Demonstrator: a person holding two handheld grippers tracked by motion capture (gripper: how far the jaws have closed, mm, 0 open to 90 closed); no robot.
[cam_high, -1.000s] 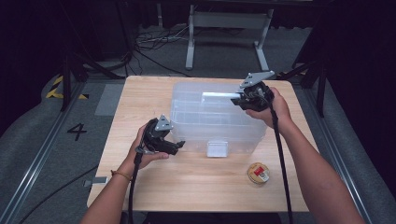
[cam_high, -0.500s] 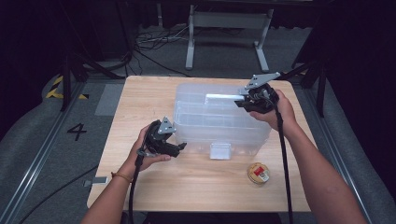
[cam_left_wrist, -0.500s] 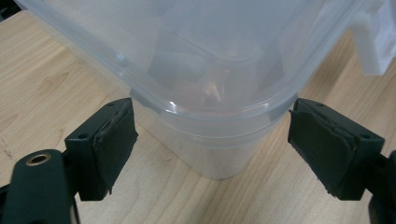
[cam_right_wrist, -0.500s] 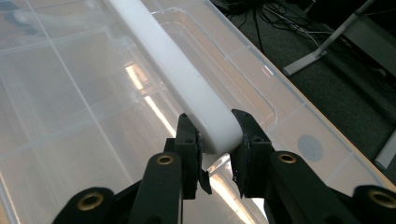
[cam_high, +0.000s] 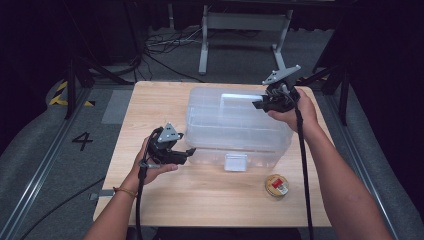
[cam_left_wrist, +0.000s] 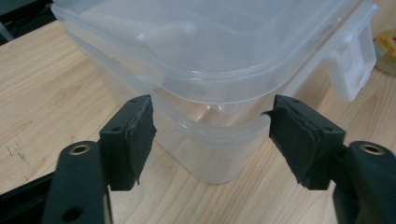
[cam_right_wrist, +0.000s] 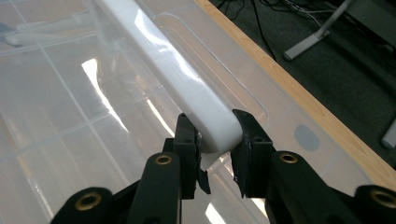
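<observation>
Dark studio floor with cables and metal stands surrounds a pale wooden desk (cam_high: 150, 200) carrying a clear lidded storage box (cam_high: 235, 127).

The box sits right of the desk's centre, its far edge near the desk's back edge, with bare wood open to its left and in front. The right gripper (cam_right_wrist: 212, 140) has its fingers clenched on the end of the box's white lid handle (cam_right_wrist: 187, 88), at the far right part of the lid. The left gripper (cam_left_wrist: 210, 135) is released, fingers spread wide at the box's near left corner, just short of the wall below the lid rim. A white latch (cam_high: 235, 162) hangs on the front wall; a small round tin (cam_high: 276, 185) lies near the front right corner, apart from the box.
</observation>
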